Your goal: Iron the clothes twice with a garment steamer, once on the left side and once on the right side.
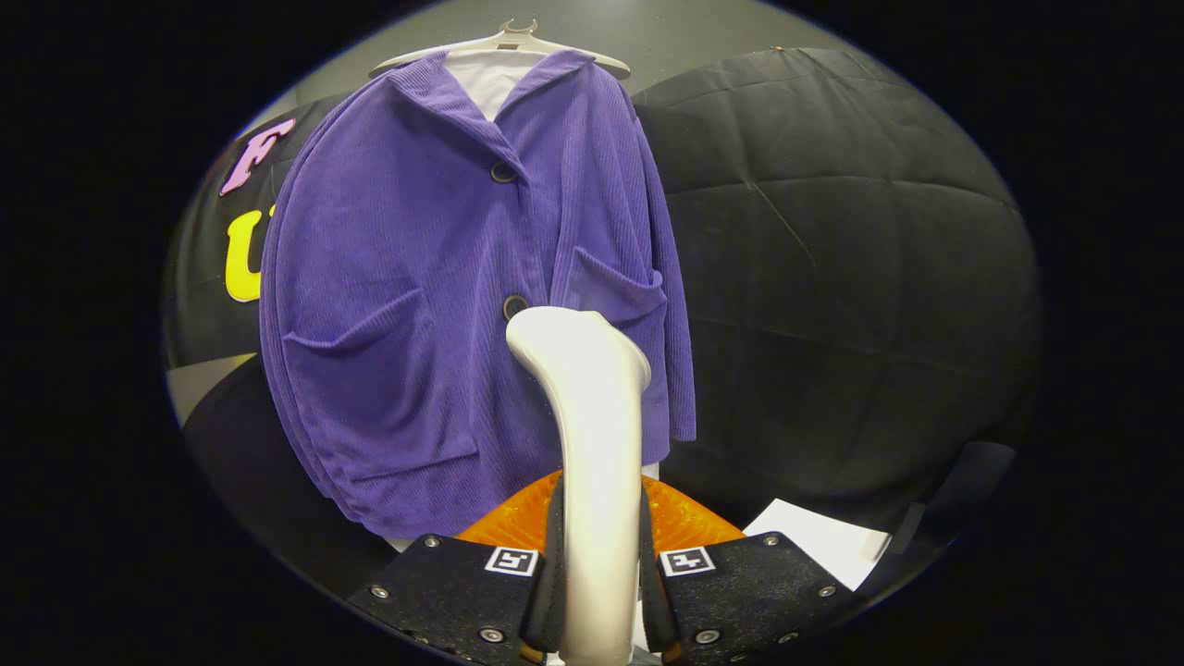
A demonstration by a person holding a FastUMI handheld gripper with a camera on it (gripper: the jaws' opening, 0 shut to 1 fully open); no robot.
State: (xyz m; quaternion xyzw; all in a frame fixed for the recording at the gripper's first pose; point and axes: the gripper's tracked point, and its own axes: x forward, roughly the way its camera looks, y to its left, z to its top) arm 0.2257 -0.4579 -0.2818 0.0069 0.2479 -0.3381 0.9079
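A purple corduroy jacket (pixel 416 277) with dark buttons and two front pockets hangs on a pale hanger (pixel 504 44) over a white shirt, beyond my fingers. My gripper (pixel 599 564) is shut on the white garment steamer (pixel 592 407), both fingers pressing its handle. The steamer's head rises ahead of the fingers and stands in front of the jacket's lower middle, near the lower button and the right-hand pocket. Whether the head touches the cloth I cannot tell.
An orange ribbed object (pixel 689 523) lies just behind the steamer's handle, below the jacket's hem. A white sheet (pixel 819 541) lies to the right of it. Black quilted cloth (pixel 832 259) hangs to the right of the jacket.
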